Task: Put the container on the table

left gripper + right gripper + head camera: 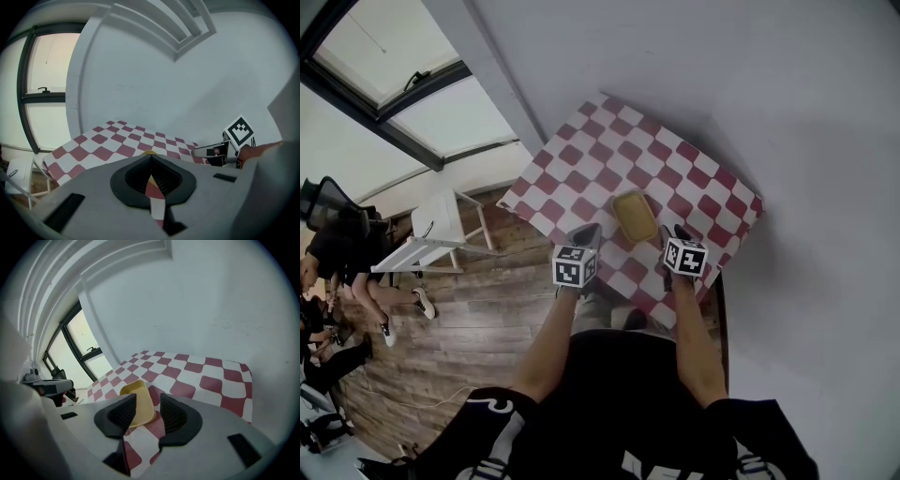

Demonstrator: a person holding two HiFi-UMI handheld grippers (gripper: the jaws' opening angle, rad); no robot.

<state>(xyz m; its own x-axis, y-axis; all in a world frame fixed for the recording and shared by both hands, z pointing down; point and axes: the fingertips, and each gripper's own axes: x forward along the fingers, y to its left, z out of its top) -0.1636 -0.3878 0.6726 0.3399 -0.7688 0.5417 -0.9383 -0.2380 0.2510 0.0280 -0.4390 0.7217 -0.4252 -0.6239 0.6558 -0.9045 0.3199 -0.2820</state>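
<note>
This is looking like an attic office or studio room: dark-framed roof windows (403,84) are slanting in over plain white walls (694,66), and a wood-plank floor (469,328) is running underneath. People (337,253) are sitting at the left by a black office chair (323,202), and a white side table (436,234) is standing near a table (581,169) wearing a red-and-white check cloth

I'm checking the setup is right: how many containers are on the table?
1. The yellow container lies on the checkered table, near the edge closest to the person. That near edge is partly covered, so something small could be hidden there.
</note>
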